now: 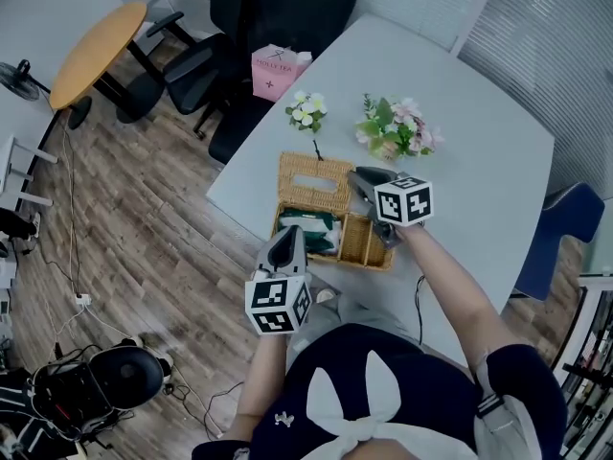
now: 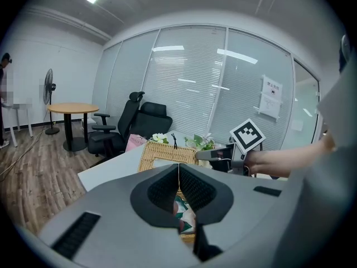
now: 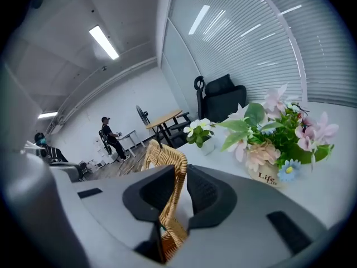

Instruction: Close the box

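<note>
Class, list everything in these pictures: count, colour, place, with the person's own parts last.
Table: one, pale grey, centre.
Wicker box: one, tan, near table edge, lid raised.
Packet: one, green and white, inside the box.
White flowers: one bunch, behind the box.
Pink flowers: one bunch, right of the white ones.
Bag: one, pink, by the black chairs.
Round table: one, wooden top, far left.
Left tool: one, grey, shut, empty, at the box's near side.
Right tool: one, grey, shut on the lid.
</note>
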A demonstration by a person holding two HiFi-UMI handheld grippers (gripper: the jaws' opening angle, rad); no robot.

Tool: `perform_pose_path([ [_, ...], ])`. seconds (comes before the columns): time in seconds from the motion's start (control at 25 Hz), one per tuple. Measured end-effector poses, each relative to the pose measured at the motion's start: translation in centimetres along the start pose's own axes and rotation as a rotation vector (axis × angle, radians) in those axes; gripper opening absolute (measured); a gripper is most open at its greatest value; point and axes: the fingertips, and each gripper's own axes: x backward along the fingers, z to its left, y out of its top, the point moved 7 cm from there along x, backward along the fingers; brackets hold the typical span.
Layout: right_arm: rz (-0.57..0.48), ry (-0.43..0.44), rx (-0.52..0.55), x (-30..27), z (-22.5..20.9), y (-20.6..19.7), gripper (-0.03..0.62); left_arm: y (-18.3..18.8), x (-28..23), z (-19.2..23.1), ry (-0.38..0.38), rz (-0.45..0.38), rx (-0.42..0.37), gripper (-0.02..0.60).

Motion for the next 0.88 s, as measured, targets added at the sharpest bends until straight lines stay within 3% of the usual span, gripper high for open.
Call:
perform_pose_path([
  [0.88, -0.004, 0.02, 0.246, 2.3, 2.8, -0.2, 0.049, -0.1, 1.2, -0.7, -0.009, -0.024, -0.005, 0.023],
])
